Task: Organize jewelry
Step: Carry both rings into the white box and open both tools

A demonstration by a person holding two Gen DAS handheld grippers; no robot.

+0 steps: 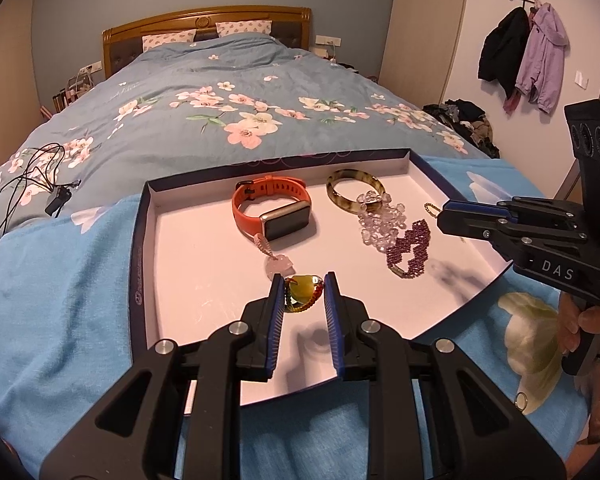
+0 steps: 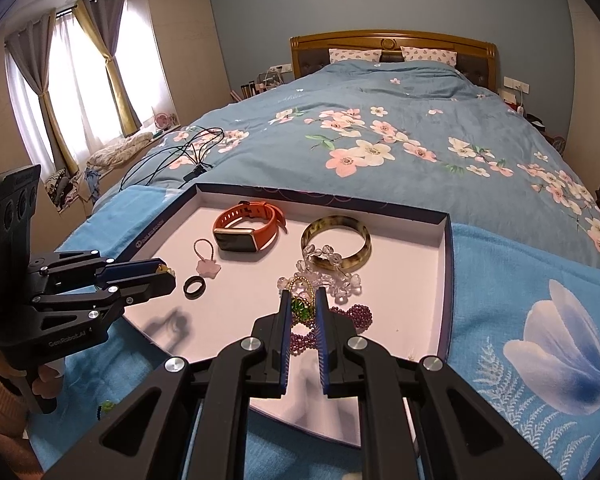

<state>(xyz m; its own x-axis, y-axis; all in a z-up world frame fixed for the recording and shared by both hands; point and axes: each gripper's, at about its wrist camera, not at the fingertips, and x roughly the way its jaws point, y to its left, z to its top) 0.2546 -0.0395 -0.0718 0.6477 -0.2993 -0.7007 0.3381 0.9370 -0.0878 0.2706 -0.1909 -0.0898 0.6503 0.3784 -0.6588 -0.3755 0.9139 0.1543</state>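
Left wrist view: left tongs (image 1: 303, 280) closed on a yellow-green pendant (image 1: 303, 286), low over the white tray (image 1: 204, 240) on the bed. Right tongs (image 2: 304, 298) pinch a green gem charm (image 2: 302, 309) above the purple bead bracelet (image 2: 360, 314). Judgement: lower both further, release onto bare tray floor, clear of the orange watch (image 1: 274, 210) to avoid tangling.

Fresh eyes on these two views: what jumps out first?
The orange smartwatch at the back of the white-lined box lid on the bed. Right of it, a mottled bangle under clear beads. Each set of tongs pinches a small trinket: left, right.
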